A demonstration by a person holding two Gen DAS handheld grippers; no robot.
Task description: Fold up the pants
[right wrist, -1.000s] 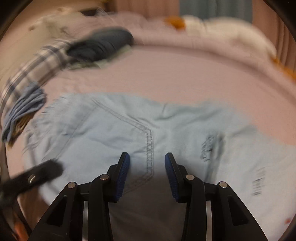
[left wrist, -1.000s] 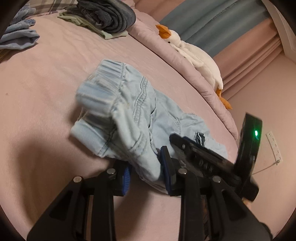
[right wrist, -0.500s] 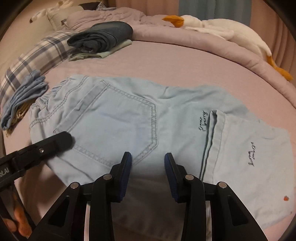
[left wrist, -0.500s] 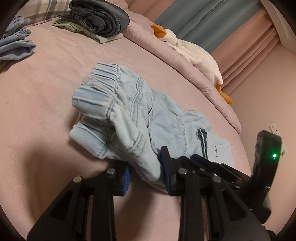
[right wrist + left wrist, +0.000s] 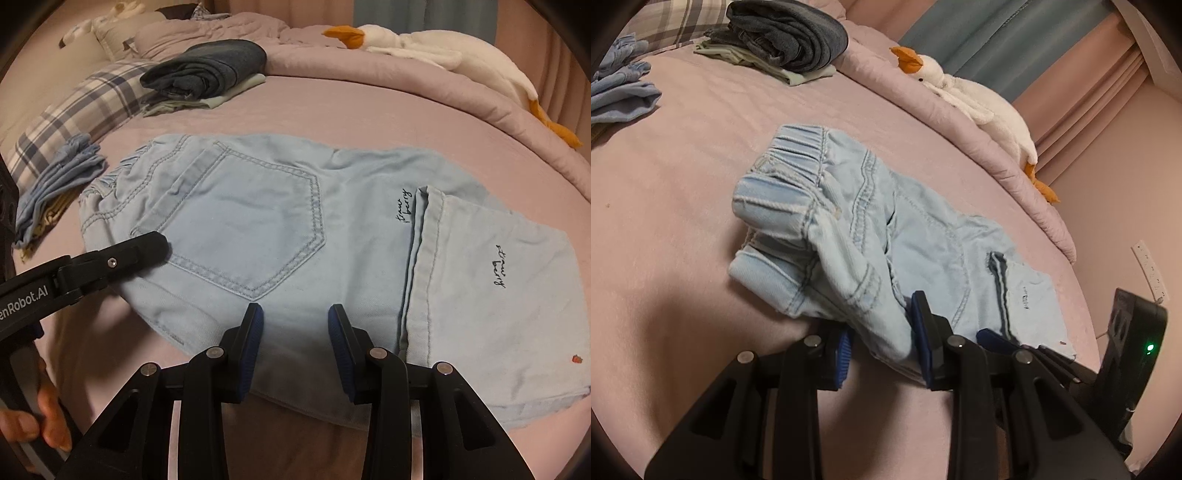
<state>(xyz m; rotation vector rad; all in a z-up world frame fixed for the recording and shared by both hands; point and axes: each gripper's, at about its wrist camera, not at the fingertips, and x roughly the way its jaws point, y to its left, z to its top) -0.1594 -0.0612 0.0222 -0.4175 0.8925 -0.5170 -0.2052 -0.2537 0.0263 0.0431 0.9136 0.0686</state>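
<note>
Light blue denim pants [image 5: 258, 221] lie flat on the pink bed [image 5: 332, 107], back pocket up, with the legs folded over at the right. My left gripper [image 5: 882, 343] is shut on a bunched fold of the pants near the waistband [image 5: 790, 155], lifting it slightly. In the right wrist view one of its black fingers [image 5: 140, 251] rests on the waist end. My right gripper [image 5: 295, 332] hovers open over the pants' near edge, nothing between its blue pads [image 5: 255, 332]. It also shows as my right gripper [image 5: 1004, 343] low on the right of the left wrist view.
Folded dark jeans on a pale green garment [image 5: 207, 70] sit at the back. Crumpled blue clothes [image 5: 55, 177] lie beside a plaid pillow [image 5: 74, 110]. A goose plush [image 5: 443, 48] rests on the rolled duvet. A person's hand [image 5: 37, 424] holds the left gripper.
My right gripper drew back toward the lower right of the left wrist view and settled over the pants' near edge. The left gripper kept its hold and place.
</note>
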